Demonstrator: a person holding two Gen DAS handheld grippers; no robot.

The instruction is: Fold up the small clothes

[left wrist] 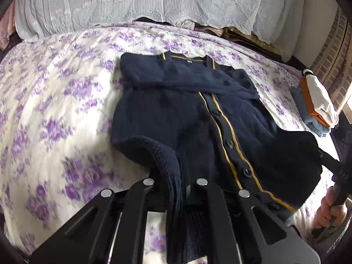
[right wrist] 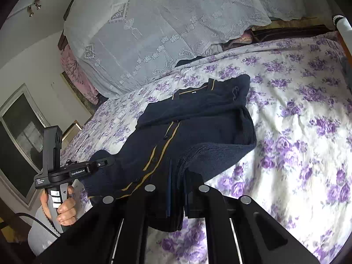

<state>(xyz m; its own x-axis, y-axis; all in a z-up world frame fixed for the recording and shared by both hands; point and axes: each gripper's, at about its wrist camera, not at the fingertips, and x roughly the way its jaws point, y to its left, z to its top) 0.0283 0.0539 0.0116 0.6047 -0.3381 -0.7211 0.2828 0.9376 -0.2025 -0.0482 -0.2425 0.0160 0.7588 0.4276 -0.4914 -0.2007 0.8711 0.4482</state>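
A navy knit cardigan [left wrist: 176,114] with mustard trim along its button band lies front up on the floral bedsheet [left wrist: 55,110], its sleeves folded across the chest. My left gripper [left wrist: 176,189] is shut on the ribbed hem at the cardigan's near left corner, which is lifted off the sheet. In the right wrist view the cardigan [right wrist: 198,118] runs away from me, and my right gripper [right wrist: 177,189] is shut on the hem's other corner, also raised. Each view shows the other tool: the right gripper [left wrist: 323,154] pinching the far hem corner, the left gripper [right wrist: 107,162] gripping its corner.
A folded stack of orange, white and blue clothes [left wrist: 316,105] sits at the bed's right edge. Lace-covered bedding [left wrist: 154,4] is piled at the head of the bed. A hand [right wrist: 63,209] holds the left tool; a window [right wrist: 19,132] is beyond it.
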